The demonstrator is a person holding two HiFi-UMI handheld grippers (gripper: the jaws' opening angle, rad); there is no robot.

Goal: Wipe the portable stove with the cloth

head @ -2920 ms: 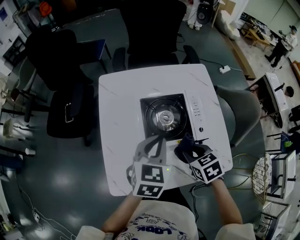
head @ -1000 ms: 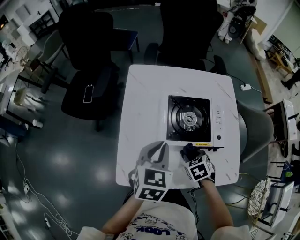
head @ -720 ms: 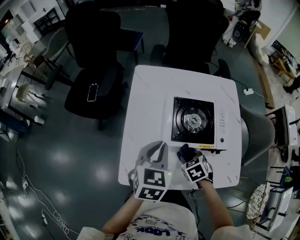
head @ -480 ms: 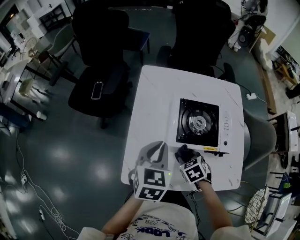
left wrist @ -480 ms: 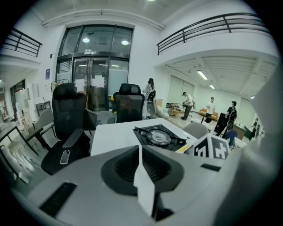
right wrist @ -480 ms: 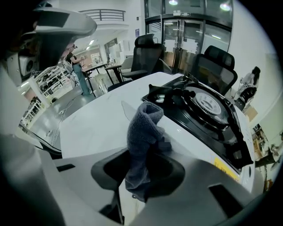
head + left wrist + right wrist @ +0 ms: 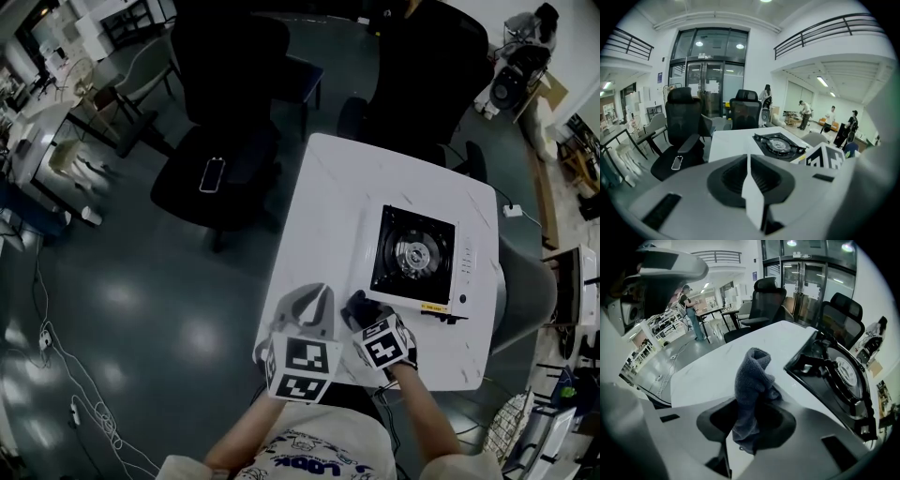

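**Portable stove on the table, cloth pinched in the right gripper**

Head view: the portable stove sits on the right half of the white table, with its black burner plate on the left and its white control strip on the right. Both grippers are over the table's near edge. The left gripper is left of the stove and apart from it. The right gripper carries the dark cloth just off the stove's near-left corner. A black chair stands on the floor to the far left, with a phone on its seat.

Left gripper view: the left gripper has its jaws pressed together with nothing between them. Beyond the jaws lie the table and the stove, which is ahead and to the right.

Right gripper view: the right gripper has its jaws clamped on the cloth, a grey-blue bunch that rises in a fold above them. The stove lies to the right of the cloth, close by but not touching it. Bare table stretches to the left.
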